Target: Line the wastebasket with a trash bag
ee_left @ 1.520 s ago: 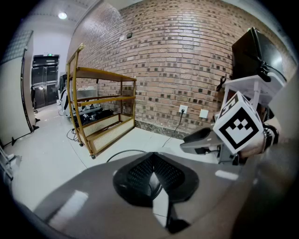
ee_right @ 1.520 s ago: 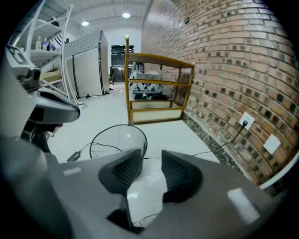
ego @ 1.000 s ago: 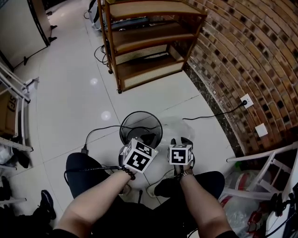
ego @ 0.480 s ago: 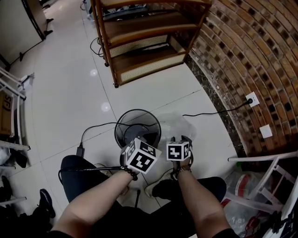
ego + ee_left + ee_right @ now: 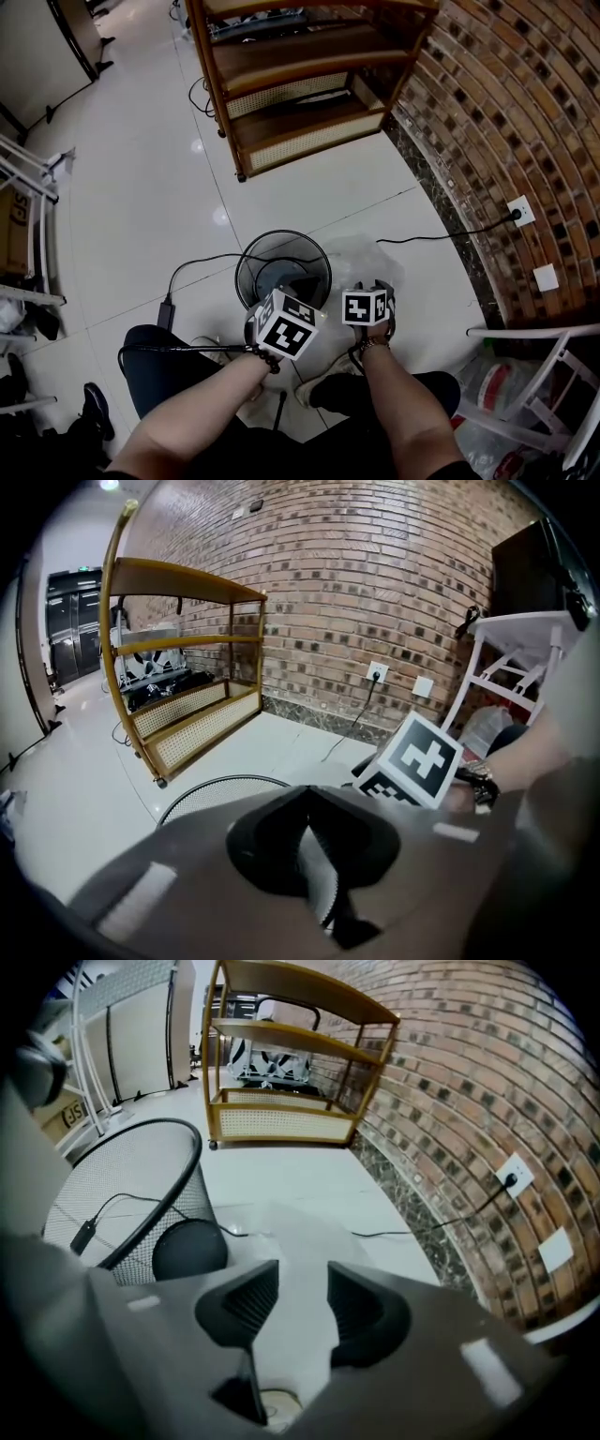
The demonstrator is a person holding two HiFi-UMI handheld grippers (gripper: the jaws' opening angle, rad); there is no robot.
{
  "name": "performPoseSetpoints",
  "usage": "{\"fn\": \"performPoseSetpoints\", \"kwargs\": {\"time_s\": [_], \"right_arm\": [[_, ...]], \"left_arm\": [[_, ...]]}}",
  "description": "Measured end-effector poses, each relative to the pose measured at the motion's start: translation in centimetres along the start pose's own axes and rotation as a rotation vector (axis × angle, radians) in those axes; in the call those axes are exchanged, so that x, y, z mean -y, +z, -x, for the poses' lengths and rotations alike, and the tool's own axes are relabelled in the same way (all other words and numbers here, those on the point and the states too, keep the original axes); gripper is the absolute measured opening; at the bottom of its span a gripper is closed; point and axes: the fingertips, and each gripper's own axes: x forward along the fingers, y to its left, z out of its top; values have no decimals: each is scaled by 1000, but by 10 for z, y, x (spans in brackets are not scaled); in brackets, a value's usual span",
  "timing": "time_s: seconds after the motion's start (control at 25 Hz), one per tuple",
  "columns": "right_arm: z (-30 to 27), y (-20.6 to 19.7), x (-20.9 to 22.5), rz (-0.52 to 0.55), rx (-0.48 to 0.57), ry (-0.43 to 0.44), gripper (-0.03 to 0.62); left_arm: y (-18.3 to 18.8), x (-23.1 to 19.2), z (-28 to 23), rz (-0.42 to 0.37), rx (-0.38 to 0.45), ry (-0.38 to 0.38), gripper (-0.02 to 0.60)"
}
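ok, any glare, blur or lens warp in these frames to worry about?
Head view: bright glare spots on the floor tiles, brick wall bowed by the fisheye. Left gripper view: black vignette corners, shelf posts curve. Right gripper view: clear trash bag nearly washes into the white floor beside the wastebasket.

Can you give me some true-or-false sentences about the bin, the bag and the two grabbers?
1. The wastebasket already has a bag inside it. False: its mesh is bare, and the clear bag lies on the floor beside it.
2. The wastebasket stands upright. True.
3. The left hand-held gripper is shut. True.
4. The right hand-held gripper is pinching the bag. False: its jaws have just been opening and stand apart, with nothing gripped; the bag lies below them.
5. A wooden shelf stands by the brick wall. True.
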Motion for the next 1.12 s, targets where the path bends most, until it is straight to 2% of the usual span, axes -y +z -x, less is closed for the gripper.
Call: {"fn": "performPoseSetpoints", "kwargs": {"time_s": [0.08, 0.24, 0.28, 0.72, 1.12], "right_arm": [[-4, -2, 2, -2, -12, -8, 151], [-5, -4, 11, -19, -22, -41, 11], [-4, -4, 14, -26, -23, -46, 3], [36, 10, 43, -80, 31, -67, 2], [100, 39, 66, -67, 121, -75, 2]], "left_arm": [[0, -2, -1, 3, 0, 3, 5], [0, -4, -1, 6, 0, 5, 5], [0, -4, -1, 6, 0, 5, 5], [6, 5, 10, 10, 30, -1, 5], [18, 17, 33, -1, 76, -12, 5]]}}
